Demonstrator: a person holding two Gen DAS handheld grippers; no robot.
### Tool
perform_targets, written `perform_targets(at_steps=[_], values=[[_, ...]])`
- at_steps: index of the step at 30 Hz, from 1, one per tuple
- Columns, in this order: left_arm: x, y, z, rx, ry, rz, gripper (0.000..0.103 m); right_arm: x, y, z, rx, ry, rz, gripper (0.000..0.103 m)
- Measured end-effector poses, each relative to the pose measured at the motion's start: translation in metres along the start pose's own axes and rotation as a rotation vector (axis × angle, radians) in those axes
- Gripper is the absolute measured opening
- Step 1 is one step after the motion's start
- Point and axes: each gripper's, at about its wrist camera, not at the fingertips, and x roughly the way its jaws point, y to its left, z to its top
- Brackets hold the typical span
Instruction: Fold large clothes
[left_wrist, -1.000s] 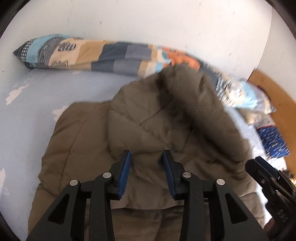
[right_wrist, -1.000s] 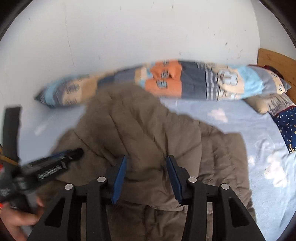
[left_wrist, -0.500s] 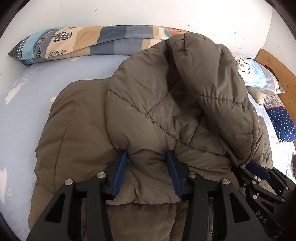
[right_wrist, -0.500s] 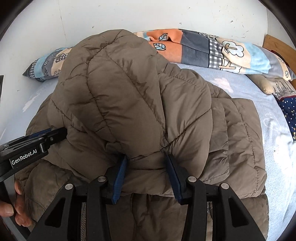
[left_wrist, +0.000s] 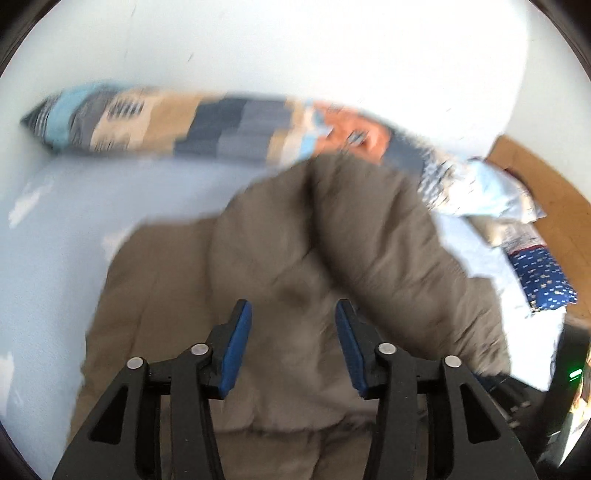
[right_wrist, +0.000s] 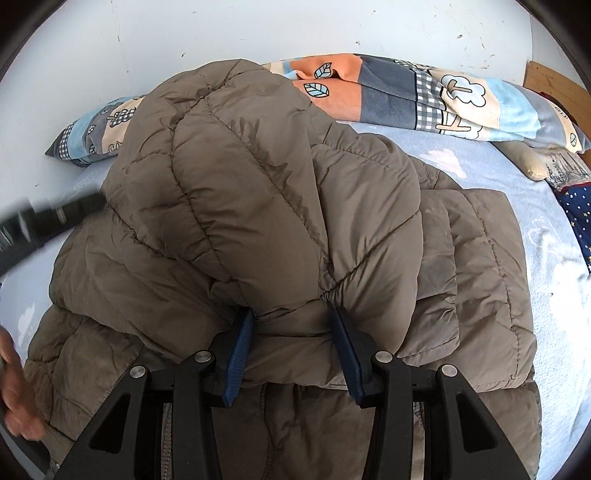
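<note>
Pale-blue bed (right_wrist: 546, 266) carries the brown quilted jacket (right_wrist: 258, 206), partly folded over itself. Right claw (right_wrist: 291, 332) grips a bunched fold. Left claw (left_wrist: 291, 332) is parted, holding nothing. Step: folding over. Next move likely requires laying the fold flat.

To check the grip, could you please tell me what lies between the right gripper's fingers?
A bunched fold of the brown quilted puffer jacket fills the gap of the right gripper, seen in the right wrist view.

No text, label, brand or number can be read in either view. The quilt (right_wrist: 461, 92) carries only leaf and tree pictures, and the left wrist view is blurred.
</note>
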Motion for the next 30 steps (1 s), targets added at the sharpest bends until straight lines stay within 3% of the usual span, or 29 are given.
perform_targets(at_steps=[1, 7, 10, 13, 17, 19, 26, 30], values=[[-0.001, -0.006, 0.002, 0.015, -0.020, -0.017, 0.057, 0.000, 0.000, 0.000, -0.001, 0.001, 0.001, 0.048], [0.006, -0.039, 0.004, 0.049, -0.046, -0.066, 0.057, 0.000, -0.003, 0.001, 0.018, 0.011, 0.021, 0.048], [0.013, -0.052, 0.011, 0.111, -0.045, -0.035, 0.057, 0.001, -0.005, 0.002, 0.026, 0.014, 0.028, 0.048], [0.036, -0.050, 0.017, 0.099, 0.024, -0.012, 0.057, 0.002, -0.007, 0.003, 0.034, 0.017, 0.037, 0.048], [0.090, -0.037, 0.007, 0.081, 0.199, 0.071, 0.060, 0.003, -0.009, 0.004, 0.041, 0.022, 0.045, 0.048], [0.100, -0.036, 0.003, 0.101, 0.210, 0.082, 0.060, 0.003, -0.009, 0.004, 0.042, 0.024, 0.048, 0.048], [0.106, -0.036, 0.001, 0.100, 0.224, 0.091, 0.062, 0.001, -0.012, 0.006, 0.052, 0.027, 0.061, 0.048], [0.071, -0.036, 0.000, 0.102, 0.172, 0.076, 0.060, -0.020, -0.020, 0.005, 0.133, 0.019, 0.142, 0.048]])
